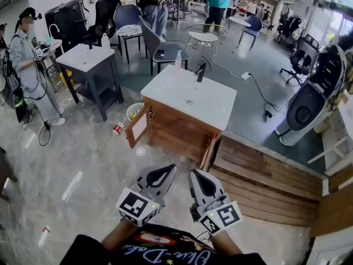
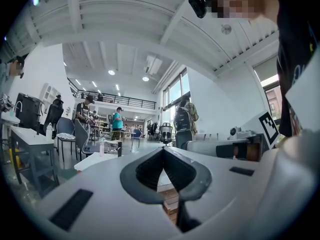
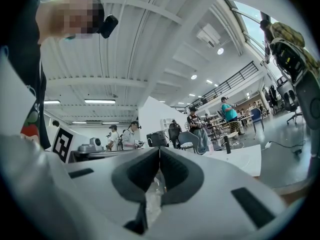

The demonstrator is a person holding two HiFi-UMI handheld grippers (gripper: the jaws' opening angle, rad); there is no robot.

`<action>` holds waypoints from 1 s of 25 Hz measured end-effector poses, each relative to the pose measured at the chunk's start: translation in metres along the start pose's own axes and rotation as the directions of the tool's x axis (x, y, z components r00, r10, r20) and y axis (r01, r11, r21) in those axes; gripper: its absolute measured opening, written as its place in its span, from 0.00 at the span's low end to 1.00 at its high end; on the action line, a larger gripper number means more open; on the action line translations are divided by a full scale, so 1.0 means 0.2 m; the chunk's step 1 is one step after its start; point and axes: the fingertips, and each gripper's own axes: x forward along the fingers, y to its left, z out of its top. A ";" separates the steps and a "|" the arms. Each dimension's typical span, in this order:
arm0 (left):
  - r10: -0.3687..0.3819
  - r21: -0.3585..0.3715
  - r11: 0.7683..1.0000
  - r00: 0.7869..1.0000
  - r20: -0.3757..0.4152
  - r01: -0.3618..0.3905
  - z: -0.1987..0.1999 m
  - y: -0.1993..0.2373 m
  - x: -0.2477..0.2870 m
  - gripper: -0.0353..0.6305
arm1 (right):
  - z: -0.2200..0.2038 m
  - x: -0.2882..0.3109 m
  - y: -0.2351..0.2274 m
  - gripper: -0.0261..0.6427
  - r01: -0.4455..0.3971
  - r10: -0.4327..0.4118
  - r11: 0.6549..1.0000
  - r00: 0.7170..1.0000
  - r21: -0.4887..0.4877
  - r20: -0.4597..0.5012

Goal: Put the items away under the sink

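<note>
My left tool (image 1: 168, 170) and right tool (image 1: 194, 174) are both closed and empty, side by side, well apart from the sink cabinet (image 1: 176, 127). Its door (image 1: 138, 127) stands open, but I can't see inside. A white basket (image 1: 134, 110), contents unclear, and a red-and-white container (image 1: 118, 128) sit on the floor (image 1: 83, 164) beside it.

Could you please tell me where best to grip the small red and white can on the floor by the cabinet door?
Probably across the round middle of the can, from above or from the side away from the open cabinet door, which stands close beside it.
</note>
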 end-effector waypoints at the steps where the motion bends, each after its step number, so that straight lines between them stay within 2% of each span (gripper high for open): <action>1: 0.000 -0.001 1.000 1.000 -0.003 0.000 0.00 0.01 0.00 0.06 | 0.00 0.01 0.00 0.05 0.000 0.000 1.000 1.000 0.000 -0.002; 25: -0.003 -0.014 1.000 1.000 0.004 0.003 -0.02 0.33 0.15 0.06 | -0.07 0.33 -0.13 0.05 0.009 -0.009 1.000 0.999 -0.007 -0.035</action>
